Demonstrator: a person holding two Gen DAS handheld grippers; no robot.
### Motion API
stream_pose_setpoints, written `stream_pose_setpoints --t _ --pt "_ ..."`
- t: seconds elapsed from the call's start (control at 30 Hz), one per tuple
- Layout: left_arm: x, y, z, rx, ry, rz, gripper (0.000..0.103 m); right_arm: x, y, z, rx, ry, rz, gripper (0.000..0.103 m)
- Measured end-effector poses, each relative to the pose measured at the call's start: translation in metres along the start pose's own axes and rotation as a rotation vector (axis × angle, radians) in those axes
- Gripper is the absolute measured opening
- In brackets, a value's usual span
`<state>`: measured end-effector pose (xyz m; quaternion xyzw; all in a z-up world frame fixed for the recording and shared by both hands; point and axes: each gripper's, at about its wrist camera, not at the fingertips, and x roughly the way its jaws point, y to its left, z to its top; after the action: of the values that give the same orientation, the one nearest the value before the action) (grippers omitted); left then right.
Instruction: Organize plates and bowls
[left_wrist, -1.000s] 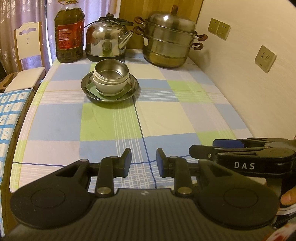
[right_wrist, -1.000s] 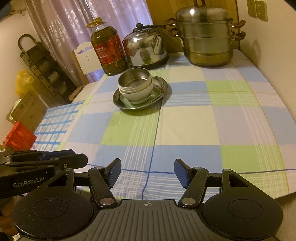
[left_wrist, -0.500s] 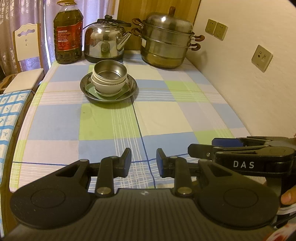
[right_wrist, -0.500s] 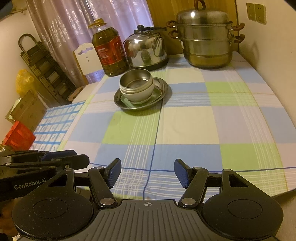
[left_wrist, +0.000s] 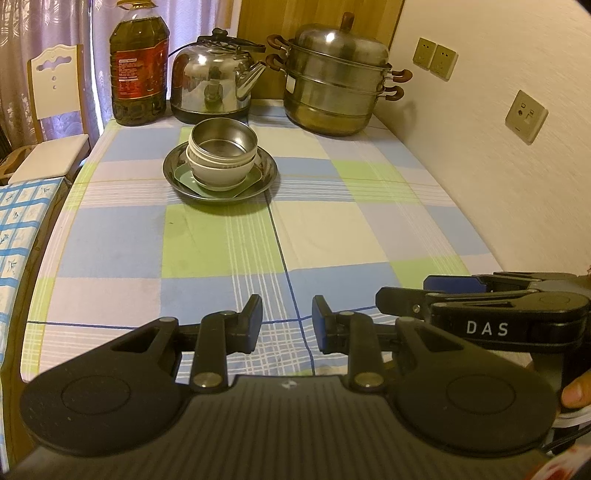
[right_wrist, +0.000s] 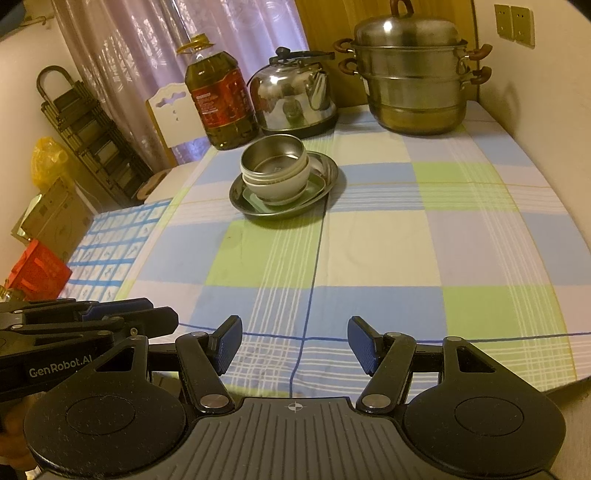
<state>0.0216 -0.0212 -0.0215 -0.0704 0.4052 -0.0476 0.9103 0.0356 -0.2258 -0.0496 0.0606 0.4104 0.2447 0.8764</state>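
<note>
"das" marked the right gripper (left_wrist: 436, 295), "genrobot.ai" the left gripper (left_wrist: 286, 325); both jaws stood apart, empty, over the checked tablecloth (left_wrist: 221, 240). stacked bowls (left_wrist: 221, 155) sat on a steel plate (left_wrist: 267, 173) farther back.

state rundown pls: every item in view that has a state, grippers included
left gripper: open, narrow gap, empty
right gripper: open wider, empty
steel bowl: upright, empty, top of stack
white bowls: nested under it
green plate: under the bowls
round steel plate: bottom, on tablecloth
steamer pot: lidded
kettle: lidded

Home kitchen: kettle (left_wrist: 216, 79), steamer pot (left_wrist: 338, 83) (checked tablecloth (left_wrist: 221, 236)).
</note>
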Motion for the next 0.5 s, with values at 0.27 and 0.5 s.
stream_pose_setpoints --t 0.27,0.5 --pt "0.0002 0.0021 0.0003 -0.002 0.003 0.000 0.026 0.0020 0.0004 -0.0010 0.002 0.004 0.001 0.063" --pt "0.0010 0.0020 0.0003 -0.003 0.004 0.001 0.026 0.0024 0.0001 -0.0008 0.002 0.005 0.002 0.063"
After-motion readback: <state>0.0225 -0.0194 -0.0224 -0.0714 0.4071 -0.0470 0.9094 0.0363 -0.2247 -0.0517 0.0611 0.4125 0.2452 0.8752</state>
